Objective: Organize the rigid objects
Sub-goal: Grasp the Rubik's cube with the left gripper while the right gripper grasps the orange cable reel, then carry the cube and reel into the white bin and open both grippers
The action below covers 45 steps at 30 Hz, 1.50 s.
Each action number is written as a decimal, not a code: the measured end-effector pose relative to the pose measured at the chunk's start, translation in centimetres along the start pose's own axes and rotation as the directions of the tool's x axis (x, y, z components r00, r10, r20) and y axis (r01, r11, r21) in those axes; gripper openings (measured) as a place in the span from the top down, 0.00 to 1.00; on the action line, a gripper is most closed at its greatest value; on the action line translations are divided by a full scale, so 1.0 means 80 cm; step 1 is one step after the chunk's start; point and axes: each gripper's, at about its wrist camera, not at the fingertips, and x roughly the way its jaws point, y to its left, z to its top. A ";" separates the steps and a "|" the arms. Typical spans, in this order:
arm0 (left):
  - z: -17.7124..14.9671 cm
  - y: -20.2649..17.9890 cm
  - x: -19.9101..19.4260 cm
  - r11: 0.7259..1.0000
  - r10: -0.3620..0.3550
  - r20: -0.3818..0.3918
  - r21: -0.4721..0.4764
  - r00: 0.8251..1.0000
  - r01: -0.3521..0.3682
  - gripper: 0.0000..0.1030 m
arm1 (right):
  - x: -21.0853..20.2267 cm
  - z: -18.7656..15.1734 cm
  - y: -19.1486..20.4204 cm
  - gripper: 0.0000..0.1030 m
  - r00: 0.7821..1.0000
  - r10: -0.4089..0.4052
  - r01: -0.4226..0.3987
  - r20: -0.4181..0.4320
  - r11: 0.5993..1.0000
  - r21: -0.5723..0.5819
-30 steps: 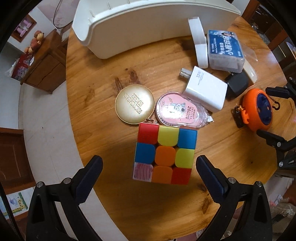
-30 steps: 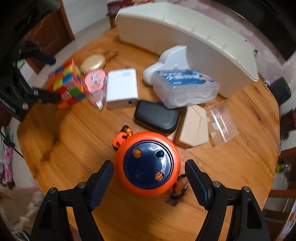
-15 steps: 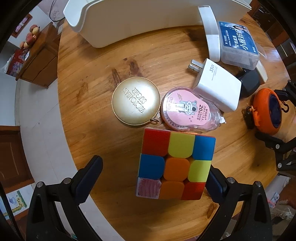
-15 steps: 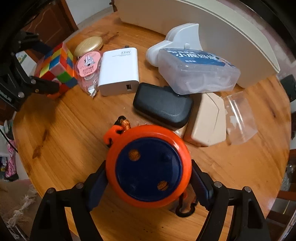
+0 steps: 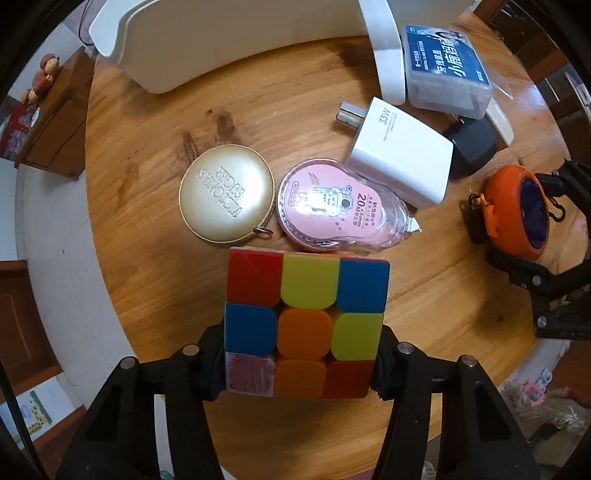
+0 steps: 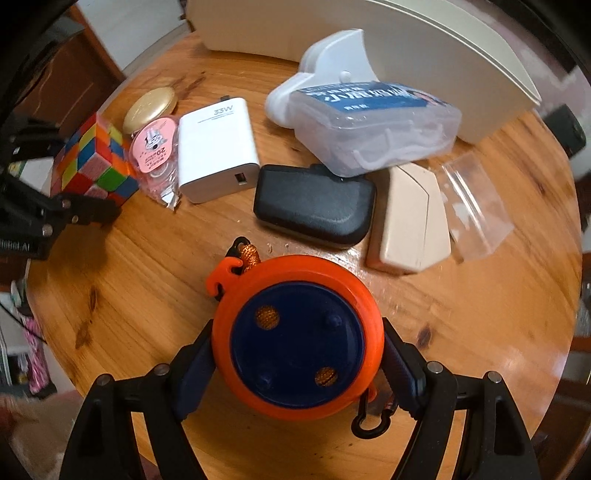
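My left gripper [image 5: 301, 363] is shut on a multicoloured puzzle cube [image 5: 304, 325] near the table's front edge; the cube also shows in the right wrist view [image 6: 94, 162]. My right gripper [image 6: 297, 360] is shut on an orange round reel with a blue face [image 6: 297, 341], seen from the side in the left wrist view [image 5: 517, 214]. A large cream bin [image 5: 229, 33] stands at the back of the round wooden table [image 5: 147, 258].
A gold round tin [image 5: 227, 197], a pink tape dispenser [image 5: 336, 206], a white 33W charger [image 5: 402, 147], a black case [image 6: 314, 205], a clear box with a blue label [image 6: 373, 125], a beige box [image 6: 408, 218] and a clear bag [image 6: 474, 210] lie between.
Both grippers moved forward and closed: the left on the cube, the right on the orange reel. One second ago both were open around them.
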 end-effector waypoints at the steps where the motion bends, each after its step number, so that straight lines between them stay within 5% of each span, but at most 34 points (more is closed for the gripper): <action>1: 0.000 -0.001 0.000 1.000 0.005 0.003 -0.001 1.000 -0.005 0.41 | -0.001 -0.001 0.001 0.21 1.000 0.006 -0.006 -0.001 1.000 0.016; 13: -0.013 -0.012 -0.036 0.999 0.001 0.069 -0.051 0.998 0.003 0.41 | -0.037 -0.015 0.002 0.21 0.995 0.087 -0.092 0.046 0.991 0.099; 25: 0.004 -0.006 -0.152 0.999 -0.002 0.177 -0.040 0.984 0.009 0.41 | -0.175 0.027 -0.014 0.21 0.982 0.068 -0.092 0.176 0.987 0.132; 31: 0.046 0.004 -0.236 0.998 0.012 0.249 -0.058 0.968 0.003 0.41 | -0.266 0.055 -0.043 0.21 0.959 0.031 -0.079 0.283 0.984 0.160; 38: 0.115 0.021 -0.323 0.995 0.084 0.335 -0.075 0.938 -0.062 0.41 | -0.364 0.139 -0.076 0.21 0.911 -0.041 -0.053 0.410 0.975 0.215; 45: 0.191 0.064 -0.339 0.987 0.119 0.366 -0.141 0.923 -0.072 0.41 | -0.409 0.218 -0.115 0.21 0.876 -0.132 -0.006 0.464 0.959 0.285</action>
